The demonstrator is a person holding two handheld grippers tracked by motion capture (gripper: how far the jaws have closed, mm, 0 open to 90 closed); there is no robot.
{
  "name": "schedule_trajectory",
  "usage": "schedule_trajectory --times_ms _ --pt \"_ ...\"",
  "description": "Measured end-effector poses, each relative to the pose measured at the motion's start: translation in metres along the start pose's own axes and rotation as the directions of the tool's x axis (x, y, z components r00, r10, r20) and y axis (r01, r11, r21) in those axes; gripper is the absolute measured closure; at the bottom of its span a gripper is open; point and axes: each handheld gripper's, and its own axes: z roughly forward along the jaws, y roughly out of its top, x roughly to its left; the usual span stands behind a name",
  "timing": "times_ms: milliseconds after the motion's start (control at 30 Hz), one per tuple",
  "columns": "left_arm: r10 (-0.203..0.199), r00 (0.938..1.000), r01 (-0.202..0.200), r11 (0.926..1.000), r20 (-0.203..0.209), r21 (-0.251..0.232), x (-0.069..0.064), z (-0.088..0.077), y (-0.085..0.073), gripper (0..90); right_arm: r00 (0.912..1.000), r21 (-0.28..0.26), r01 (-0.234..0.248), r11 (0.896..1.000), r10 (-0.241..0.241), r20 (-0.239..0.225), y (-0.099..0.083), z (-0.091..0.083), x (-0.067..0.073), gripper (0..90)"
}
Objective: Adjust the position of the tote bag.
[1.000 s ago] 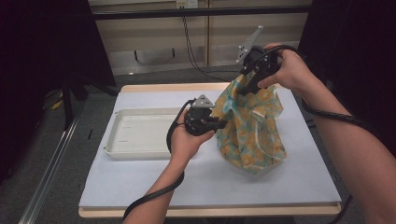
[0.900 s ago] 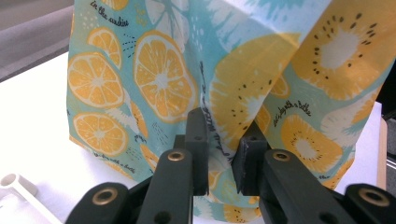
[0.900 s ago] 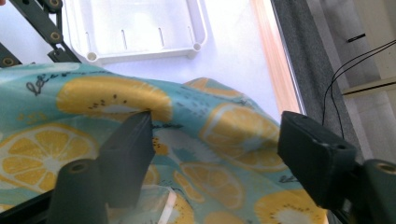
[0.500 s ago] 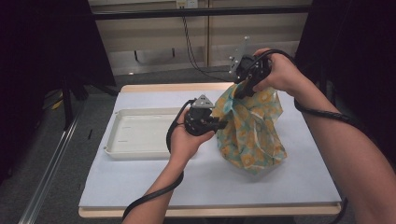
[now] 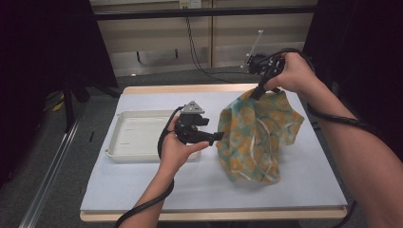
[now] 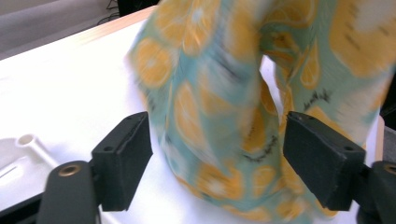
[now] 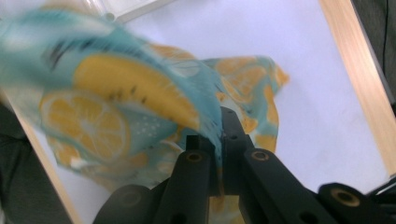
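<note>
Your right gripper (image 5: 256,91) had just closed its jaws on the top edge of the teal cloth (image 5: 259,137) with orange citrus slices, which hung crumpled below them, while your left gripper (image 5: 215,137) had just opened, jaws spread beside it.

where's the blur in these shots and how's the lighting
Left gripper view: the cloth is smeared by motion while the black jaws stay crisp. Right gripper view: the near fold of cloth is blurred. High view: the table is evenly lit and sharp, the room around it dark.
</note>
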Motion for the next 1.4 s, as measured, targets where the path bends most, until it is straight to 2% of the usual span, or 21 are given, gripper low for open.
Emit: schedule_trajectory --times_ms 33,167,200,233,300,333,400,533,567,667,700,800,933,1033,1100,1167,1233,1267,1300,1333,1400 --pt "-0.003 1.0 0.003 1.0 -0.005 0.0 0.001 -0.001 -0.002 19.7 0.9994 -0.013 -0.024 1.0 0.024 -0.026 -0.001 -0.003 0.0 90.0" --pt "-0.017 0.9999 0.017 0.9998 0.002 0.005 0.005 -0.004 -0.006 18.5 0.9933 -0.006 -0.106 0.994 0.105 -0.047 -0.007 -0.009 -0.001 90.0" --pt "-0.017 0.9999 0.017 0.9998 -0.003 0.007 0.005 -0.005 -0.007 18.5 0.9933 -0.006 -0.106 0.994 0.105 -0.047 -0.007 -0.009 -0.001 90.0" --pt "-0.013 0.9999 0.013 0.9998 -0.001 0.013 0.005 -0.007 -0.009 17.4 0.989 -0.012 -0.139 0.99 0.138 -0.054 -0.01 -0.011 -0.001 90.0" --pt "-0.01 0.9999 0.01 0.9998 -0.003 0.015 0.005 -0.007 -0.011 16.7 0.9894 -0.002 -0.14 0.99 0.139 -0.041 -0.012 -0.011 0.0 90.0" --pt "-0.009 1.0 0.009 0.9999 0.002 0.013 0.005 -0.007 -0.012 16.5 0.9893 0.011 -0.134 0.991 0.134 -0.057 -0.014 -0.01 0.0 90.0" --pt "-0.014 0.9999 0.014 0.9998 0.006 0.012 0.005 -0.007 -0.013 16.0 0.9912 0.01 -0.13 0.992 0.13 -0.025 -0.015 -0.009 0.002 90.0" --pt "-0.02 0.9998 0.02 0.9997 0.009 0.014 0.007 -0.008 -0.019 15.3 0.9945 0.0 -0.103 0.995 0.103 -0.019 -0.018 -0.008 0.004 90.0" --pt "-0.029 0.9994 0.029 0.9995 0.019 0.015 0.008 -0.008 -0.023 14.4 0.997 -0.007 -0.076 0.997 0.076 -0.013 -0.019 -0.008 0.006 90.0" --pt "-0.04 0.9989 0.04 0.9991 0.023 0.015 0.009 -0.007 -0.029 14.4 0.999 -0.005 -0.044 0.999 0.044 0.001 -0.018 -0.008 0.005 90.0" --pt "-0.04 0.9989 0.04 0.9991 0.023 0.015 0.009 -0.007 -0.029 14.4 0.9994 -0.005 -0.03 1.0 0.03 -0.019 -0.018 -0.009 0.004 90.0" --pt "-0.054 0.998 0.053 0.9985 0.032 0.015 0.011 -0.006 -0.038 14.4 0.9995 -0.006 0.005 1.0 -0.005 -0.03 -0.017 -0.011 0.002 90.0" --pt "-0.063 0.9974 0.062 0.9979 0.035 0.018 0.015 -0.006 -0.043 14.5 0.9978 -0.042 0.06 0.997 -0.061 -0.027 -0.015 -0.021 0.0 90.0" --pt "-0.06 0.9976 0.059 0.998 0.035 0.023 0.018 -0.007 -0.043 14.7 0.9902 -0.048 0.137 0.989 -0.138 -0.019 -0.012 -0.023 0.001 90.0" --pt "-0.057 0.9977 0.056 0.9982 0.038 0.023 0.017 -0.007 -0.042 15.0 0.9902 -0.046 0.137 0.989 -0.138 -0.023 -0.012 -0.021 0.002 90.0" --pt "-0.054 0.9976 0.054 0.9984 0.043 0.017 0.016 -0.007 -0.041 15.1 0.9936 -0.083 0.107 0.991 -0.11 -0.026 -0.016 -0.018 0.001 79.3" --pt "-0.059 0.9968 0.059 0.9982 0.054 0.016 0.015 -0.007 -0.039 15.4 0.9978 -0.051 0.054 0.997 -0.056 -0.035 -0.02 -0.014 0.002 65.9" --pt "-0.059 0.9968 0.059 0.9982 0.054 0.016 0.015 -0.007 -0.039 15.5 0.9978 -0.051 0.054 0.997 -0.056 -0.035 -0.02 -0.014 0.002 65.9" --pt "-0.046 0.9974 0.045 0.9986 0.055 0.029 0.015 -0.007 -0.037 15.7 0.9994 -0.033 0.003 0.999 -0.004 -0.036 -0.024 -0.012 0.003 59.9" --pt "-0.046 0.9974 0.045 0.9986 0.055 0.029 0.015 -0.007 -0.037 15.7 0.9994 -0.033 0.003 0.999 -0.004 -0.036 -0.024 -0.012 0.003 59.9" --pt "-0.035 0.9979 0.033 0.9991 0.055 0.027 0.013 -0.007 -0.03 16.0 0.9998 -0.046 -0.017 0.999 0.016 -0.008 -0.032 -0.016 0.006 48.7"
